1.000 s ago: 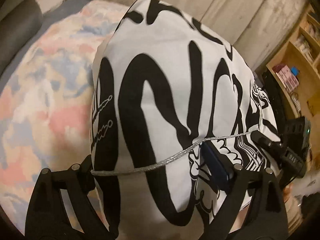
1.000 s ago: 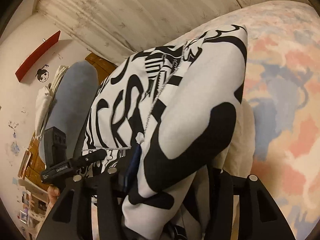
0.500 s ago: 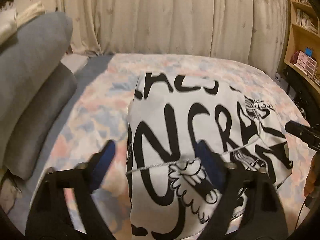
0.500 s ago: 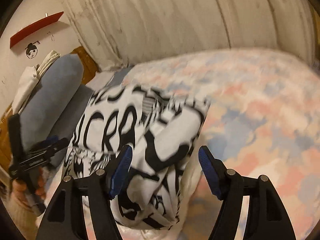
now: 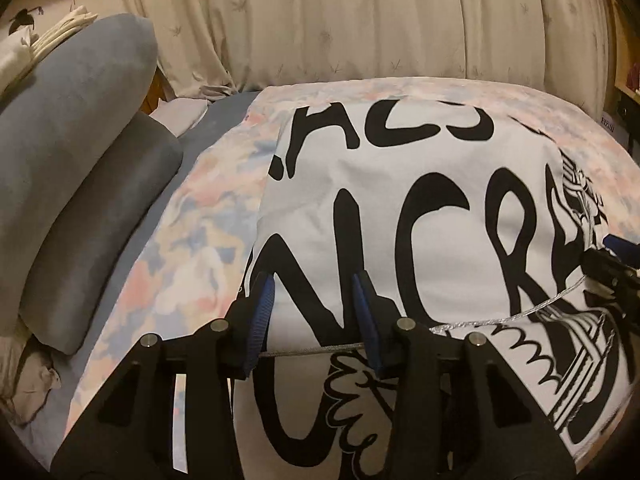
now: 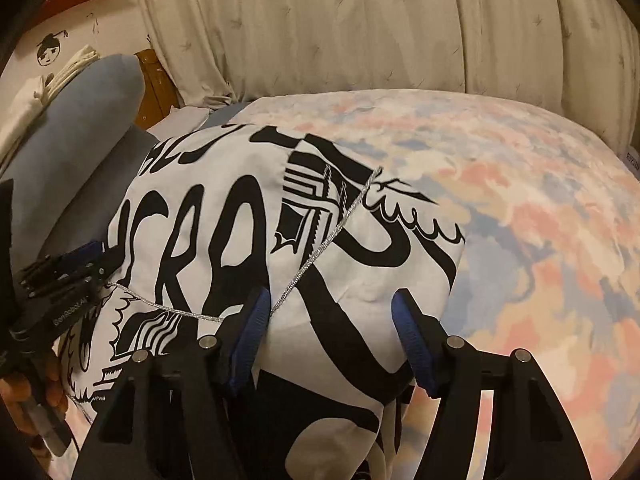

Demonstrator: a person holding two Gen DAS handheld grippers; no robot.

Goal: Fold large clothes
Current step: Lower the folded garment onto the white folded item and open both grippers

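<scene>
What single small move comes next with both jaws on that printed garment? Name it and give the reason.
Probably let both grippers finish closing on the near edge of the white garment with bold black lettering. The left gripper and right gripper each straddle the cloth lying on the pastel patterned bedspread, jaws closing, pads apparently not yet pinching it. A firm pinch must precede any lift or fold.

Both hand-held grippers (image 5: 314,316) (image 6: 332,336) closing — pointing downward.

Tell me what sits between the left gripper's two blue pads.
In the left wrist view, the white-and-black garment and a silver cord lie between the closing left gripper pads.
</scene>
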